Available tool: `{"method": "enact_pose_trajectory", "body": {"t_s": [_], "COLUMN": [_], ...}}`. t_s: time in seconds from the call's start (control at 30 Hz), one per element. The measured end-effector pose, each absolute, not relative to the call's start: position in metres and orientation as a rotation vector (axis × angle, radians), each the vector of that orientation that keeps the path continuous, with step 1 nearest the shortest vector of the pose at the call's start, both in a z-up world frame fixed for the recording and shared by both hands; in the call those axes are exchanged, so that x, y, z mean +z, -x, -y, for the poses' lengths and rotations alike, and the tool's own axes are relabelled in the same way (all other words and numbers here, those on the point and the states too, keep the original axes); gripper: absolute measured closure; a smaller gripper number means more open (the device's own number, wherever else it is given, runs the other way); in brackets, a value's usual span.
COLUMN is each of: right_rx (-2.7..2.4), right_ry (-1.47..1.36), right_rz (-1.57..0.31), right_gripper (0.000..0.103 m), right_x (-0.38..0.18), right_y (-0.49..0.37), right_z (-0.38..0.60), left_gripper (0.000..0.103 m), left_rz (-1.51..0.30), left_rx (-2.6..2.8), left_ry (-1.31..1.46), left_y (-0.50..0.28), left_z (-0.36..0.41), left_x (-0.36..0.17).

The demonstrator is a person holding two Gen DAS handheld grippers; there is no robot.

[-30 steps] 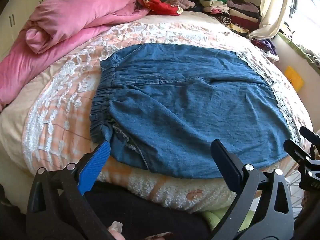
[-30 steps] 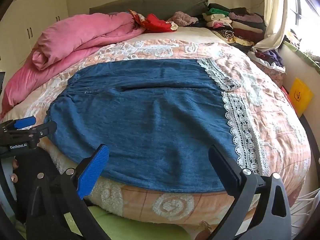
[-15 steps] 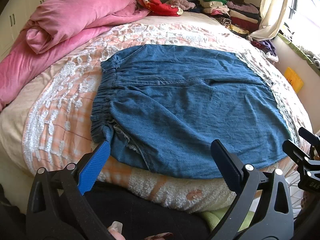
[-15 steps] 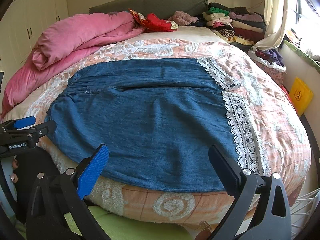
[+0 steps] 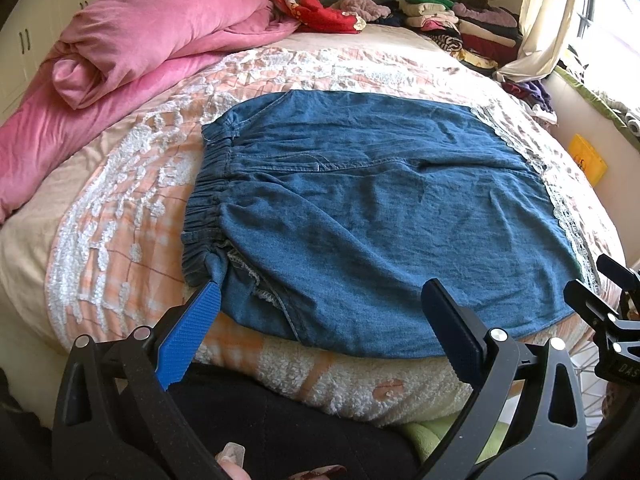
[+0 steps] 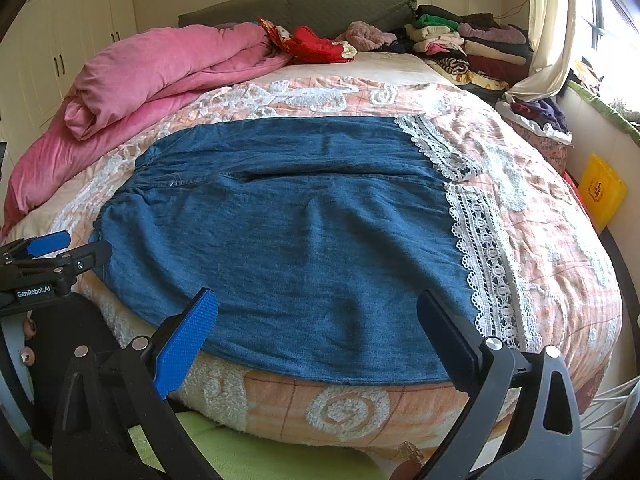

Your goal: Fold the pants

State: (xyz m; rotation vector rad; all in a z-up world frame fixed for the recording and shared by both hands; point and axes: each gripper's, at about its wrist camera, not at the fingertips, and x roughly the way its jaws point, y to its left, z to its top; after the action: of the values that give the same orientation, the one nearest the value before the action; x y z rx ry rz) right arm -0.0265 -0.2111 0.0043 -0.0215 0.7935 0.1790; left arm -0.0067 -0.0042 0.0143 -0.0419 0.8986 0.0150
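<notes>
Blue denim pants (image 5: 372, 216) lie flat across the bed, elastic waistband to the left, white lace-trimmed leg hems to the right; they also show in the right wrist view (image 6: 304, 240). My left gripper (image 5: 320, 320) is open and empty, just in front of the pants' near edge by the waistband corner. My right gripper (image 6: 316, 324) is open and empty, in front of the near edge toward the leg end. Each gripper shows at the edge of the other's view.
The bed (image 6: 540, 240) has a peach and white textured cover. A pink duvet (image 5: 132, 40) is heaped at the back left. Piles of folded clothes (image 6: 468, 44) sit at the back right. A yellow bag (image 6: 600, 192) stands by the right wall.
Both views have shifted slightly, with the pants a little lower in frame. Both grippers stay open and the pants have not moved.
</notes>
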Motion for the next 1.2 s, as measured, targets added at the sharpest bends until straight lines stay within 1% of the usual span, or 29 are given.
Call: {"method": "enact_pose_trajectory", "body": {"t_s": [0.87, 1.2], "right_rx": [0.178, 0.180], "right_ry": [0.026, 0.009], "right_rz": [-0.797, -0.810], "right_gripper": [0.004, 0.004], "right_x": [0.003, 0.003], "right_y": [0.025, 0.004], "right_z": [0.211, 0.210], "left_gripper": [0.009, 0.009], "left_rz": [-0.898, -0.919], "left_rx": [0.013, 0.022], "left_ry": [0.043, 0.052], "left_y": [0.007, -0.008], "left_z": [0.003, -0.008], "left_x": [0.016, 0.011]}}
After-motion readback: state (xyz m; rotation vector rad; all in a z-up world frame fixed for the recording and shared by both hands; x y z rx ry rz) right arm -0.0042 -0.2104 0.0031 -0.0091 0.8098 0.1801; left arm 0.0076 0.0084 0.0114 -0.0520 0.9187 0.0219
